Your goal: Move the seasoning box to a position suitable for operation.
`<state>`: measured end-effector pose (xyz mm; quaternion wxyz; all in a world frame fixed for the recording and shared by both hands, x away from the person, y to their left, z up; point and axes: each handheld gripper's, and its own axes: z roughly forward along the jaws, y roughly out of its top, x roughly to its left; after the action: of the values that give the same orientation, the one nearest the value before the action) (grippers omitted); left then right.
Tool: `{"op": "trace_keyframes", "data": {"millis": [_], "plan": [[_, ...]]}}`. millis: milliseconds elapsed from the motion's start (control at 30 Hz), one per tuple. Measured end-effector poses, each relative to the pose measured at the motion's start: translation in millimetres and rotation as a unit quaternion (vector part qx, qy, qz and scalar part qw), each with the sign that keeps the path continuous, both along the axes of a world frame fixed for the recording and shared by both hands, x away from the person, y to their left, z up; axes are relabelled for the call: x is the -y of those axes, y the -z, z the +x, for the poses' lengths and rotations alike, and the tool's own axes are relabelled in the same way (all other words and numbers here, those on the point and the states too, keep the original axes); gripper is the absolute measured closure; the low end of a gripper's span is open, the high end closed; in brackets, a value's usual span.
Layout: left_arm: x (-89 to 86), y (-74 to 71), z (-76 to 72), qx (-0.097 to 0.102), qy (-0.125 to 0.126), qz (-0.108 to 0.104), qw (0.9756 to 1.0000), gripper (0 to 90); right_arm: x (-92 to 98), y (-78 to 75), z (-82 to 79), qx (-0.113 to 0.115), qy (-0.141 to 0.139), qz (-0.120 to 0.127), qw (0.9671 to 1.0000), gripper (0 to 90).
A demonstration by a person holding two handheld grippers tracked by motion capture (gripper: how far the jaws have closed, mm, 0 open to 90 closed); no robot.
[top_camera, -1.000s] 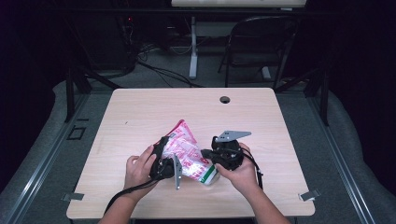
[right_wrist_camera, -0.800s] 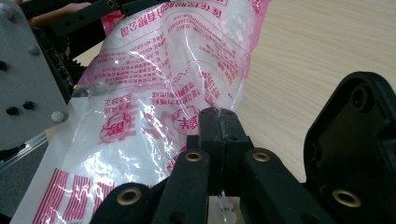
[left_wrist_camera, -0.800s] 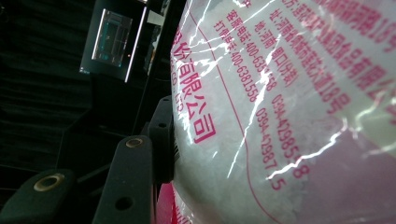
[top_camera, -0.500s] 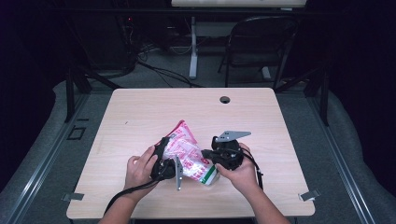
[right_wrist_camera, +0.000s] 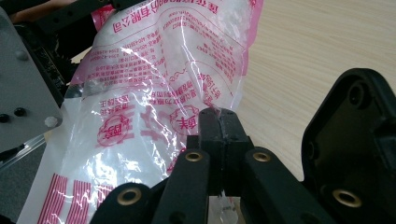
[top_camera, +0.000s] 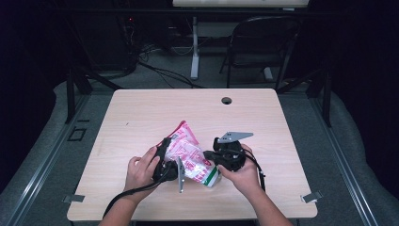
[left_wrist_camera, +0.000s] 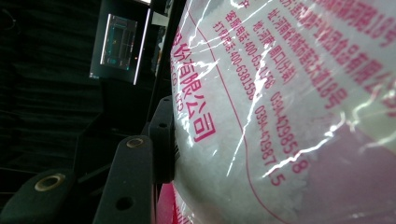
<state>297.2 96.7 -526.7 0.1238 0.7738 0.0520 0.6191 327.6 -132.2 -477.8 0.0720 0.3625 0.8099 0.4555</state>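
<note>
A clear plastic bag (top_camera: 188, 151) of white grains with pink print is held just above the table between both hands. My left gripper (top_camera: 168, 159) is shut on the bag's full body from the left. In the left gripper view, one black pad (left_wrist_camera: 163, 140) presses into the bag (left_wrist_camera: 280, 116), which hides the other jaw. My right gripper (top_camera: 210, 158) is shut on a thin plastic edge at the bag's right end. The right gripper view shows its jaws (right_wrist_camera: 219, 128) pinched together on that film, with the bag (right_wrist_camera: 154, 93) rising up and to the left.
The light wooden table (top_camera: 141, 113) has a round cable hole (top_camera: 226, 100) near its far edge. A black chair (top_camera: 263, 42) and cables stand on the floor beyond. The left gripper's grey plate (right_wrist_camera: 23, 102) is close at the left in the right gripper view.
</note>
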Motion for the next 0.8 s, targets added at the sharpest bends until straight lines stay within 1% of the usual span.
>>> {"op": "trace_keyframes", "data": {"millis": [167, 600, 700, 733, 800], "plan": [[-0.1, -0.5, 0.3, 0.001, 0.001, 0.002, 1.0, 59.4, -0.3, 0.1, 0.1, -0.001, -0.001, 0.0, 1.0, 90.0], [1.0, -3.3, -1.1, 0.008, -0.001, 0.016, 0.9998, 59.5, -0.7, 0.2, -0.1, -0.001, 0.0, -0.002, 1.0, 90.0], [1.1, -3.3, -1.2, 0.008, 0.001, 0.014, 0.9999, 59.5, -0.5, 0.3, 0.1, -0.001, -0.001, 0.0, 1.0, 89.9], [1.3, -3.8, -1.1, 0.012, 0.002, 0.016, 0.9998, 59.6, -0.5, 0.3, 0.1, -0.001, -0.001, 0.0, 1.0, 89.9], [1.2, -4.4, -1.4, 0.013, 0.001, 0.018, 0.9998, 59.6, -0.7, 0.3, -0.1, -0.001, 0.001, -0.001, 1.0, 90.0]]}}
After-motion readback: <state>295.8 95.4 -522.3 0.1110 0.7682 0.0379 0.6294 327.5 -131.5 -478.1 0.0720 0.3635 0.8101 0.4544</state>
